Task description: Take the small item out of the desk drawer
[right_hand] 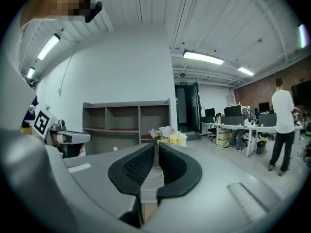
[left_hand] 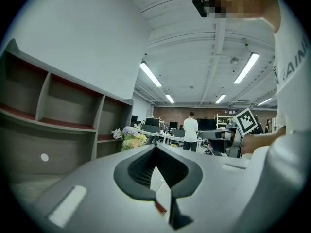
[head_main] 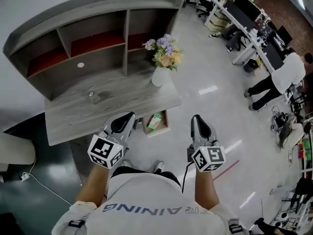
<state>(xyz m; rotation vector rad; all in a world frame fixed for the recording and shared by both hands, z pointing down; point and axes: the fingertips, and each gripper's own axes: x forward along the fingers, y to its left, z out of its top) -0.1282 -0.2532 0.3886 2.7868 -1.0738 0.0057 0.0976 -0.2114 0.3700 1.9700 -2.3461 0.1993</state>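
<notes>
A small wooden drawer (head_main: 165, 127) stands pulled open under the right front end of the grey desk (head_main: 83, 114). In it lies a small green and white carton (head_main: 155, 121). My left gripper (head_main: 130, 116) hovers just left of the drawer at the desk's front edge, jaws shut and empty; in its own view the left gripper (left_hand: 156, 148) points level. My right gripper (head_main: 196, 117) hangs over the floor to the right of the drawer, shut on nothing. The right gripper (right_hand: 156, 145) faces the desk's shelves.
A white vase of flowers (head_main: 164, 58) stands on the desk's right end and a small glass (head_main: 91, 97) near its middle. The hutch shelves (head_main: 93, 38) rise behind. A person in a white shirt (head_main: 283, 75) stands by office desks at far right. A pale seat (head_main: 14, 151) sits at left.
</notes>
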